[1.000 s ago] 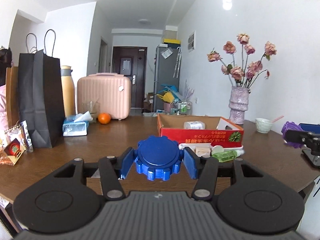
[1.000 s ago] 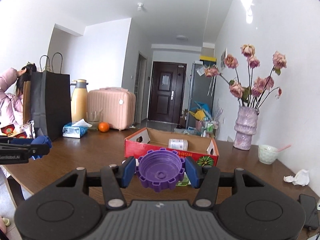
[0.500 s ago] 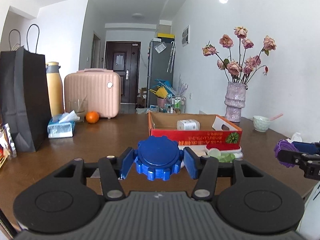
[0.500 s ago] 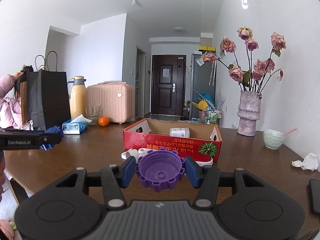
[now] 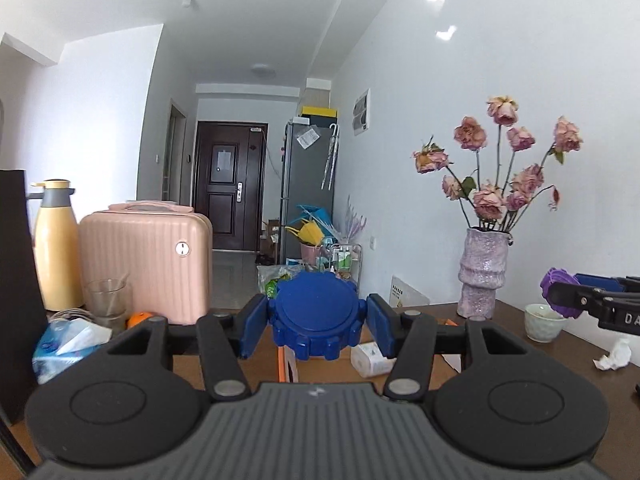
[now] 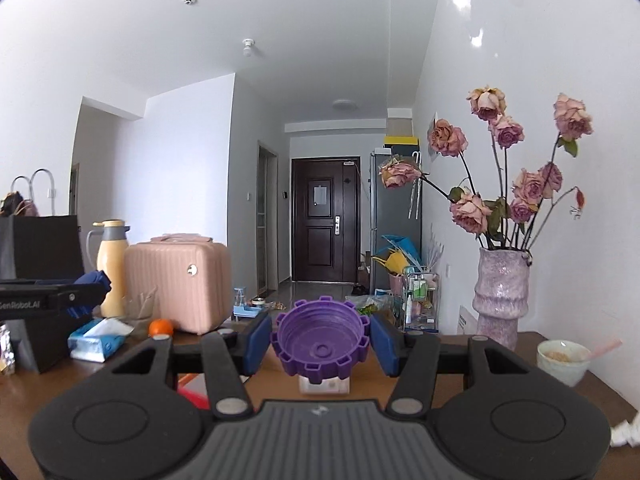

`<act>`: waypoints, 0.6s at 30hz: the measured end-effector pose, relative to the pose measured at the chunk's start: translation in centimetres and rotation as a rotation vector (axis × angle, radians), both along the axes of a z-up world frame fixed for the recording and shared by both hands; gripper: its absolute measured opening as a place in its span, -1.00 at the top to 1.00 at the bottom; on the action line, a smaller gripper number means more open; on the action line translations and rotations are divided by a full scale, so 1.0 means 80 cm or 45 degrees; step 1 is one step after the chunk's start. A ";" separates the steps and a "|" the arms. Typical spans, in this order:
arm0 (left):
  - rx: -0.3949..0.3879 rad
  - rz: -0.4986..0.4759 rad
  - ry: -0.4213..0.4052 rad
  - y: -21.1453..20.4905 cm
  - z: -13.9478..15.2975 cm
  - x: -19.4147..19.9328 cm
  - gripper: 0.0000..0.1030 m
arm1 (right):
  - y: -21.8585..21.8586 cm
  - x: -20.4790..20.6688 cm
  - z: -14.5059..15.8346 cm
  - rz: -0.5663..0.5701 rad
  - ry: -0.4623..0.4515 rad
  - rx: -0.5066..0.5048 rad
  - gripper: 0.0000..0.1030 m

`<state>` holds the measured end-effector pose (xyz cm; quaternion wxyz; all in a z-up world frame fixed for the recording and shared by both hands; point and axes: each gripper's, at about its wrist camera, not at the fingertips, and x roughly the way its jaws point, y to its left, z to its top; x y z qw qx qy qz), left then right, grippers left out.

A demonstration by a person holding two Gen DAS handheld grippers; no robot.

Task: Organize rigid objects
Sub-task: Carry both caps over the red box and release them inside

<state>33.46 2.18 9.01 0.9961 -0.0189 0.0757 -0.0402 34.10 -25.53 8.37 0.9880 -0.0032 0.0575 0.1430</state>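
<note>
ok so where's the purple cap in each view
left wrist: purple cap at the far right edge, held by the other gripper.
right wrist: purple cap at bottom centre, gripped in the right gripper, hollow side facing the camera.
shared landmark: the lilac vase of roses.

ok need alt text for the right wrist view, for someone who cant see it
The right gripper holds a purple toothed cap, hollow side showing, above a brown table. Behind it stand a pink suitcase, a yellow flask and a vase of dried roses; the left gripper with a blue cap shows at left.
</note>
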 end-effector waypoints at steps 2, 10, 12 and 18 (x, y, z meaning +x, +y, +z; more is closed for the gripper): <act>0.007 0.021 0.016 -0.004 0.000 0.047 -0.07 | 0.000 0.047 0.006 -0.007 0.006 -0.015 -0.03; 0.032 0.072 0.060 -0.024 -0.017 0.213 -0.07 | 0.008 0.256 -0.019 -0.030 0.197 0.007 -0.03; 0.040 0.065 0.106 -0.031 -0.027 0.254 -0.07 | 0.013 0.299 -0.033 -0.028 0.241 -0.021 -0.03; 0.079 0.018 0.414 -0.043 -0.092 0.341 -0.07 | 0.011 0.399 -0.084 -0.019 0.521 -0.125 -0.03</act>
